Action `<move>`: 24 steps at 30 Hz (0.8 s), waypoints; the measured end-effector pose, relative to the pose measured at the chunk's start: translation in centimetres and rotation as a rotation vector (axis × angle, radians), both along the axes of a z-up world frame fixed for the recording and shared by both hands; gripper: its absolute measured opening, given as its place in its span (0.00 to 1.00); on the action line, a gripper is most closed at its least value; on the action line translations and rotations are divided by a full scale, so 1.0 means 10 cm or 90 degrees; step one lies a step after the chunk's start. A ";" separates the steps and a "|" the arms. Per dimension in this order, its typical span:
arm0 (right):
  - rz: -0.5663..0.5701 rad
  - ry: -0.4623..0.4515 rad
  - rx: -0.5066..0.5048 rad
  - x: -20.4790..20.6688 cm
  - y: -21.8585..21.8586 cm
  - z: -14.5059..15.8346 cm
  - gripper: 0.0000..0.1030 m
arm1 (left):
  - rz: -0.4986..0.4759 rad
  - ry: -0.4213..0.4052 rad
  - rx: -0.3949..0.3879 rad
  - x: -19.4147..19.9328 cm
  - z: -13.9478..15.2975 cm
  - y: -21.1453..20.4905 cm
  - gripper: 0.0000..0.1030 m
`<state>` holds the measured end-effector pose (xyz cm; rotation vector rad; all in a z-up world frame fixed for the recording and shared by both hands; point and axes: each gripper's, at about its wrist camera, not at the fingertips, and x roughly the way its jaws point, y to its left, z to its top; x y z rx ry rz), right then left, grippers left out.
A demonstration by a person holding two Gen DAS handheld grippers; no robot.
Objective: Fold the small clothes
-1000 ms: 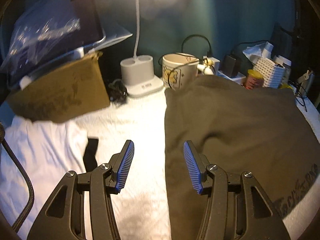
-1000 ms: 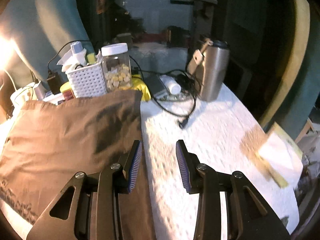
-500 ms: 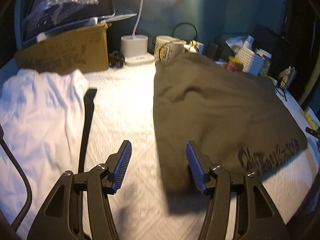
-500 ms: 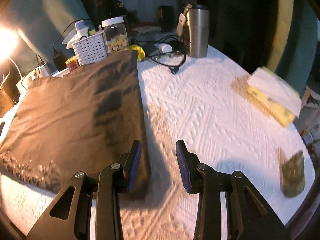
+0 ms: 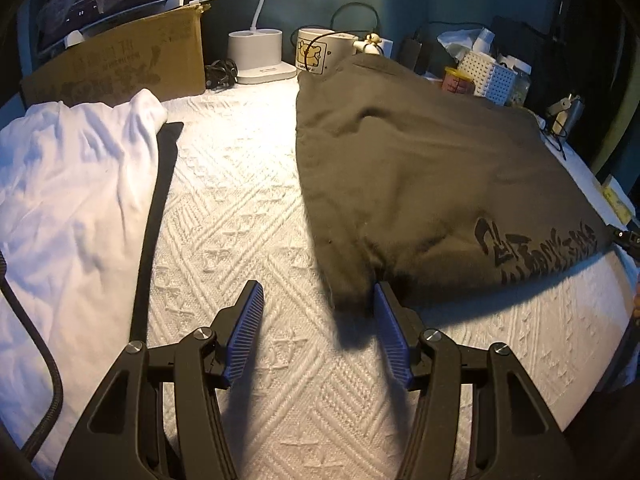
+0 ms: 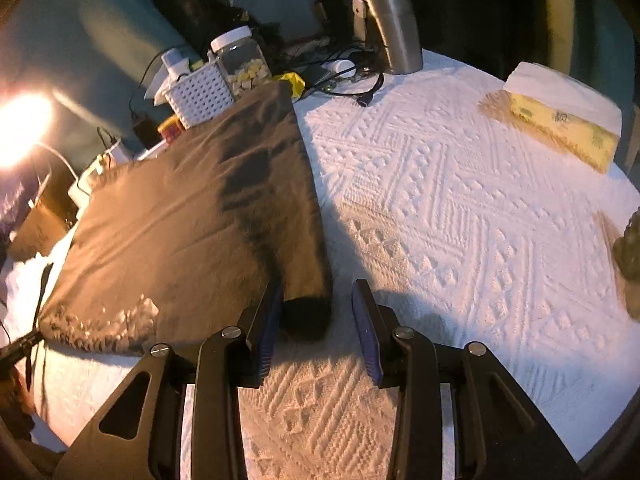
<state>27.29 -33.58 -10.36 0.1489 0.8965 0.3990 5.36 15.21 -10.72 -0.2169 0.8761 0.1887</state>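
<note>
Jaws on my 2 grippers, left gripper (image 5: 318, 334) and right gripper (image 6: 316, 320), stand wide and have dropped down to the near corners of the brown shirt (image 5: 432, 184) lying flat on the white cloth (image 5: 240, 240), so I think grabbing comes next.

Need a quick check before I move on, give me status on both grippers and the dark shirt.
Left gripper open at dark shirt's near corner. Right gripper open, opposite near corner between its jaws. Nothing blocking.
</note>
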 end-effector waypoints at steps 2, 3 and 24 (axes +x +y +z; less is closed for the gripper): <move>0.003 -0.006 -0.005 0.00 0.05 0.00 0.37 | -0.003 -0.011 -0.014 0.01 0.00 0.01 0.49; 0.006 -0.008 -0.007 0.00 0.07 -0.01 0.37 | -0.005 -0.016 -0.017 0.01 0.00 0.01 0.44; 0.098 -0.066 -0.257 -0.36 0.29 0.27 0.03 | -0.091 -0.047 -0.013 -0.26 0.40 -0.16 0.05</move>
